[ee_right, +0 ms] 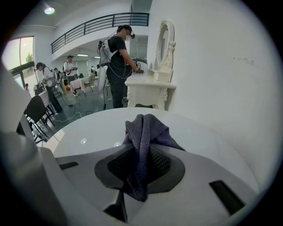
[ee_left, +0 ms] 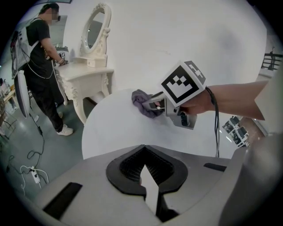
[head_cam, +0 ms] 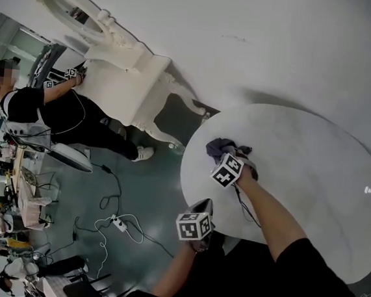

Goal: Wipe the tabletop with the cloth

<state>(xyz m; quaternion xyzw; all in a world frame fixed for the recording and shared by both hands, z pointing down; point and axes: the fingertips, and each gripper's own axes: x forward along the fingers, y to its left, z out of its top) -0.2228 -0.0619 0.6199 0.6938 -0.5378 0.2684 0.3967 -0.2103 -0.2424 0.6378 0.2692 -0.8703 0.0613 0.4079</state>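
Observation:
A dark purple-grey cloth point(head_cam: 221, 146) lies bunched near the left edge of the round white table point(head_cam: 315, 157). My right gripper point(head_cam: 226, 155) is shut on it. In the right gripper view the cloth point(ee_right: 143, 132) runs up between the jaws of the right gripper point(ee_right: 140, 174) and drapes onto the tabletop point(ee_right: 84, 130). My left gripper point(head_cam: 201, 211) hangs off the table's near-left edge, above the floor, with nothing in it. In the left gripper view the jaws of the left gripper point(ee_left: 148, 178) stand close together, and the right gripper point(ee_left: 155, 103) presses the cloth point(ee_left: 142, 102) on the table point(ee_left: 115, 132).
A white dressing table point(head_cam: 124, 73) with an oval mirror stands against the wall beyond the table's left edge. A person in black point(head_cam: 52, 109) works at it. Cables and a power strip point(head_cam: 119, 224) lie on the floor. More people sit at the far left.

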